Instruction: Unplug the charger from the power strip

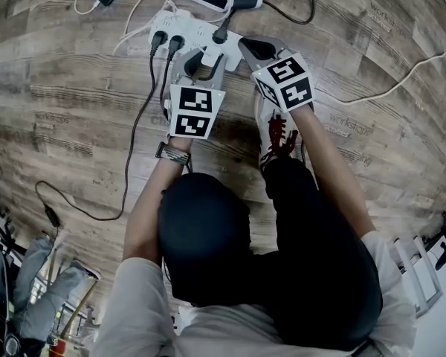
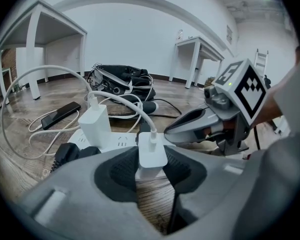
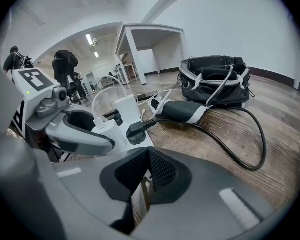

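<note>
- The strip lies on bare floor, its end just ahead of the right gripper.
- An adapter and black plugs crowd the left side of the left gripper. A single plug sits just beyond the right gripper. Only the cable rises above the charger.
- Left gripper: jaws part-way apart, pads clamped on both sides of the charger, which is seated in the strip.
- Right gripper: jaws pressed together, holding nothing, just right of the charger.

The left forearm and right forearm reach forward and down, side by side. The grey left gripper clamps its jaws on a small white charger block. The grey right gripper has its jaws closed together.
</note>
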Demonstrator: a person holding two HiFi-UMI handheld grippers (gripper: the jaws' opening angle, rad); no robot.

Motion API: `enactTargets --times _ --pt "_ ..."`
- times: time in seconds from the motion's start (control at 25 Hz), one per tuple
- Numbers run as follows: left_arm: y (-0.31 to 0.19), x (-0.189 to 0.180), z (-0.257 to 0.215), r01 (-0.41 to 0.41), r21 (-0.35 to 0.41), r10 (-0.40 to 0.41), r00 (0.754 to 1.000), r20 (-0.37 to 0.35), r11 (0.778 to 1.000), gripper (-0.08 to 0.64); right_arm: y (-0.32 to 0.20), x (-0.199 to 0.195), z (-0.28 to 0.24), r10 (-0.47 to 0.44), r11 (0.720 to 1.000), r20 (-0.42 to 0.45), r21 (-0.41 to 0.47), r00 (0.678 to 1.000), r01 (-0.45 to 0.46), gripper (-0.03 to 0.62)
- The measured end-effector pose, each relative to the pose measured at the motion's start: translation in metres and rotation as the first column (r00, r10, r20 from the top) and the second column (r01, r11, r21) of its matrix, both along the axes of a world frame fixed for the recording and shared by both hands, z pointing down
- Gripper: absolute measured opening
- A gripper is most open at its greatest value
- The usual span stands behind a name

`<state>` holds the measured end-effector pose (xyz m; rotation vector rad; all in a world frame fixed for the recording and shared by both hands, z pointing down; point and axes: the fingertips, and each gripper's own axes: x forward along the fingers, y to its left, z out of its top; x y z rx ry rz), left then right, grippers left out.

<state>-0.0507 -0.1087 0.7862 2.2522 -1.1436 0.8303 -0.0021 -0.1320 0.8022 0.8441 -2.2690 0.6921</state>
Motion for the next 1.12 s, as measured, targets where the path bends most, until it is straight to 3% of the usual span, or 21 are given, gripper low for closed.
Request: enactTargets --times 0.16,0.52,0.92,1.0,1.12 --pt "-0.0009 -0.0013 -0.0001 0.000 0.010 0.000 1.000 0.005 1.000 0.149 -0.0005 -0.0011 0.0003 0.000 1.000 -0.004 0.003 1.000 0.000 0.002" --pt "0.0000 0.0023 0.0008 -0.056 0.015 0.054 0.993 0.102 0.998 0.147 -0.0004 -0.0005 0.0007 0.003 1.000 -0.016 0.009 1.000 -0.003 0.001" --pt "-0.0037 -0.0029 -0.0007 0.052 -0.049 -0.055 0.997 -0.058 0.997 0.147 -0.0014 0.0001 0.0006 0.027 1.000 -0.017 0.010 1.000 -0.026 0.001" --pt "-0.0036 -0.0041 -0.0009 0.048 -0.043 -0.050 0.997 -0.053 0.998 0.147 -0.0012 -0.0006 0.0006 0.029 1.000 -0.010 0.006 1.000 -0.029 0.001" --pt "-0.0024 -0.0023 -0.0006 0.001 -0.011 -0.001 1.000 0.026 1.000 0.141 -0.0006 -0.0009 0.0007 0.029 1.000 -0.005 0.002 1.000 -0.029 0.000"
